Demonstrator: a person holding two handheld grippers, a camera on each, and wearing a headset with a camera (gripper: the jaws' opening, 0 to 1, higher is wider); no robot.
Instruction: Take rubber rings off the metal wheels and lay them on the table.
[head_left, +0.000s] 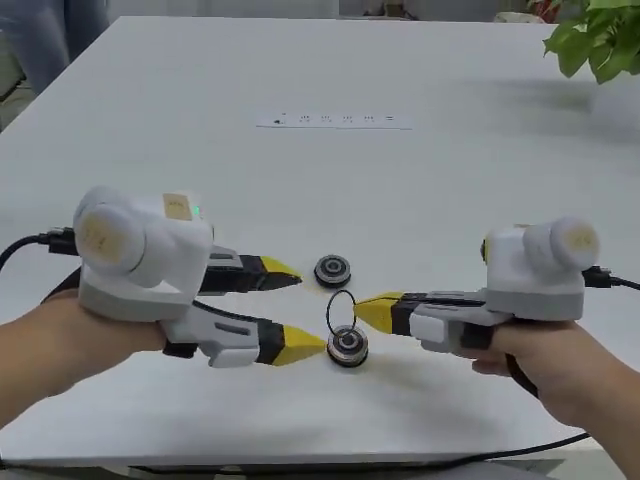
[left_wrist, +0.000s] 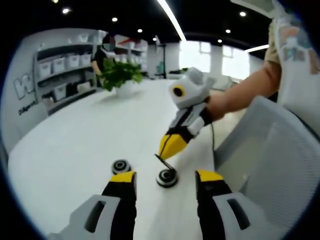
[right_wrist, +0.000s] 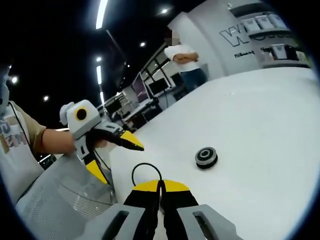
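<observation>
Above one wheel (head_left: 347, 345), thin black ring (head_left: 340, 310)

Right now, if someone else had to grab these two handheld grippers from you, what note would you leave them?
Left gripper: open, holding nothing, with the near wheel just ahead of its jaws.
Right gripper: shut on a rubber ring, held as an upright loop just above that wheel. I cannot tell if it is fully free.
Far wheel: stands apart on the table, seemingly with its ring on.
Done: one ring nearly off.
Left: lay it on the table, then strip the far wheel.
</observation>
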